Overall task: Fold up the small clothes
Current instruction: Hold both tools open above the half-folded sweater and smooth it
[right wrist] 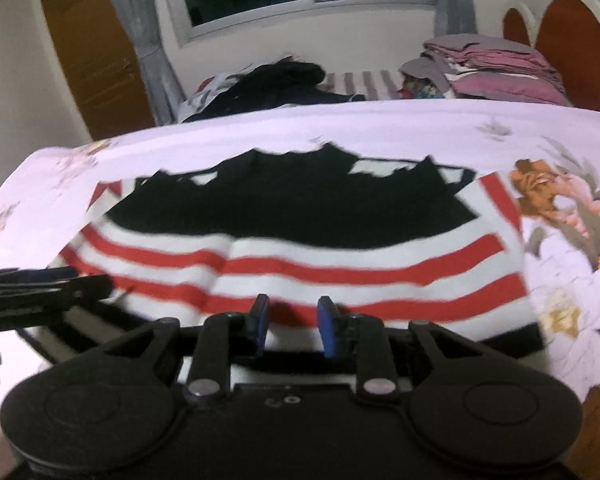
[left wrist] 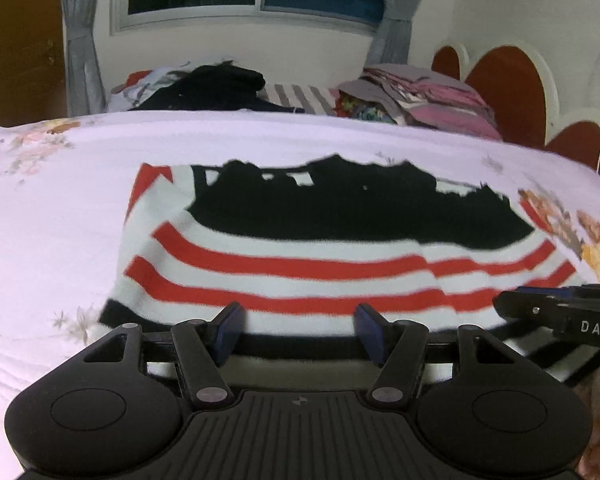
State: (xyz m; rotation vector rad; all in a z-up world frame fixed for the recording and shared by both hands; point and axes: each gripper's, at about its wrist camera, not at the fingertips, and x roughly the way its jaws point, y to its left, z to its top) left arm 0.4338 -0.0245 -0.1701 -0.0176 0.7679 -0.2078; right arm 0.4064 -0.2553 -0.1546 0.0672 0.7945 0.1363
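A small top (left wrist: pixel 300 264), white with red stripes, a black upper panel and a black hem, lies spread flat on the bed. My left gripper (left wrist: pixel 300 322) hovers at its near hem towards the left, jaws wide apart, open. My right gripper (right wrist: pixel 293 324) is at the same hem further right on the top (right wrist: pixel 320 268). Its blue pads stand a narrow gap apart with flat cloth showing between them, so it is open. Each gripper shows at the edge of the other's view: the right one (left wrist: pixel 560 316) and the left one (right wrist: pixel 40 288).
The bed sheet (left wrist: pixel 60 220) is pale lilac with flower prints. At the far side lie a dark heap of clothes (left wrist: pixel 216 86) and a folded pink and grey stack (left wrist: pixel 420 100). A brown and white headboard (left wrist: pixel 504 88) rises on the right. A window and grey curtains are behind.
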